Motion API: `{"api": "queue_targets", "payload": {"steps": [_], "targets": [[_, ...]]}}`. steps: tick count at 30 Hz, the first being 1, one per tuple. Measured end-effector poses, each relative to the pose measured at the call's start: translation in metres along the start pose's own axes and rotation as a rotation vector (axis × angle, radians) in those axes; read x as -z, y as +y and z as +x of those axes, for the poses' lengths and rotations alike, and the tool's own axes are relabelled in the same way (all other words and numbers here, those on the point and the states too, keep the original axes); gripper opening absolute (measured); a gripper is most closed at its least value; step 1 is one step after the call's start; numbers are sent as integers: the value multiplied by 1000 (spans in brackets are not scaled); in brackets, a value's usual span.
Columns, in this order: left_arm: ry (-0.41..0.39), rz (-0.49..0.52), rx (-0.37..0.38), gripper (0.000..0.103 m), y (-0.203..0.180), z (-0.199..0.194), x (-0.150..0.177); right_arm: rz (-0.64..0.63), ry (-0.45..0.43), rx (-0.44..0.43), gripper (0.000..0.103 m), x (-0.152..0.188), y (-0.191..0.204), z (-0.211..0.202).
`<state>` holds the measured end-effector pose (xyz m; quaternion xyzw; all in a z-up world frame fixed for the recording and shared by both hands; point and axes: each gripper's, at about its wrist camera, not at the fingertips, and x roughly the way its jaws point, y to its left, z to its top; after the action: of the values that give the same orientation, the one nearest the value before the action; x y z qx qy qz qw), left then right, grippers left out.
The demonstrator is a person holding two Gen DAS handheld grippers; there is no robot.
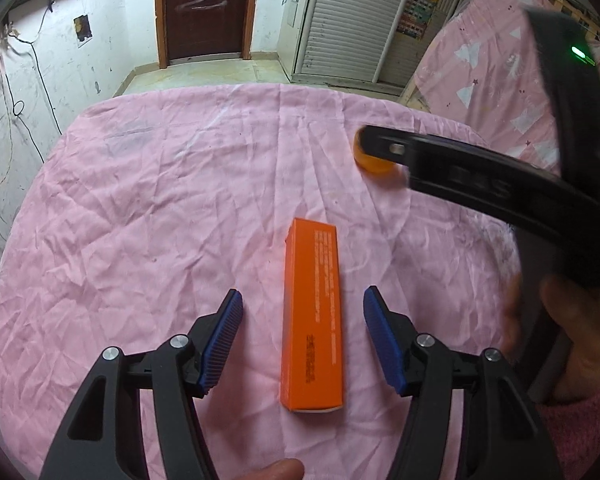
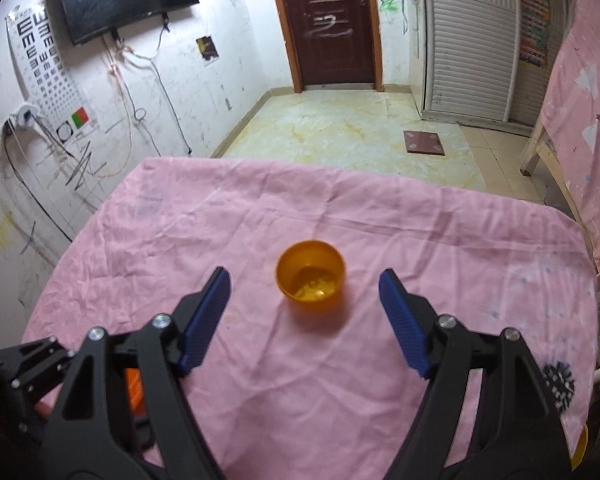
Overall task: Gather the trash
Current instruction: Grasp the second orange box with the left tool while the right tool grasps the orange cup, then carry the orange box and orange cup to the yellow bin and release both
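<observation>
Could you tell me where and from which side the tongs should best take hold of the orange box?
Probably across its two long sides, near the middle, coming down from above. The orange box lies flat on the pink cloth, narrow, running lengthwise between the open left tongs, whose pads already flank it without touching.

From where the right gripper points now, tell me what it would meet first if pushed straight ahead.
Most likely the small orange plastic cup, standing upright on the pink cloth. It sits centred ahead of the open right gripper, with bare cloth in between. Depth is unclear, so the fingertips might reach the cloth first.
</observation>
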<state>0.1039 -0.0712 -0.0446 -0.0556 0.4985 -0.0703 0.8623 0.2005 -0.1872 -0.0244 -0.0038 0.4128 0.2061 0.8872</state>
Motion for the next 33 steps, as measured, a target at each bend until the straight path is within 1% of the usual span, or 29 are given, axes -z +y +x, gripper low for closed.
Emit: {"api": "queue_targets", "payload": {"steps": [3,4,6,7,8,9,11,12,13,14,16,19,22,28,33], "targets": [[-4,2,-1,53,0,-1,2,-12,16,9,74,-2,3,9],[-7,2,-6,52,0,0,2,-13,20,11,74,-3,3,11],[-22,4,-36,38,-1,-2,4,-12,29,11,74,-4,3,16],[-29,3,-46,32,-1,-3,5,-9,33,13,74,-4,1,17],[-34,4,-54,23,-1,-4,6,-5,36,16,74,-4,1,20],[-37,7,-61,19,-1,-4,6,-4,37,17,74,-4,0,21],[-42,9,-62,15,-2,-6,7,-10,43,30,73,-4,1,24],[-42,10,-63,15,-1,-6,7,-13,45,36,68,-3,2,25],[-45,11,-64,15,-1,-6,7,-16,47,40,59,-2,3,26],[-46,13,-66,15,-1,-6,7,-18,52,42,57,-2,3,27],[-50,17,-73,15,-2,-7,8,-29,59,45,40,-1,5,30],[-48,17,-66,15,-4,-7,8,-43,58,56,40,1,7,30],[-52,20,-66,15,-6,-8,8,-44,31,63,40,2,7,22],[-77,34,-79,15,-17,-18,9,-12,-36,43,40,3,-3,-7],[-108,61,-85,15,-35,-28,7,24,-86,35,40,8,-18,-34]]}}
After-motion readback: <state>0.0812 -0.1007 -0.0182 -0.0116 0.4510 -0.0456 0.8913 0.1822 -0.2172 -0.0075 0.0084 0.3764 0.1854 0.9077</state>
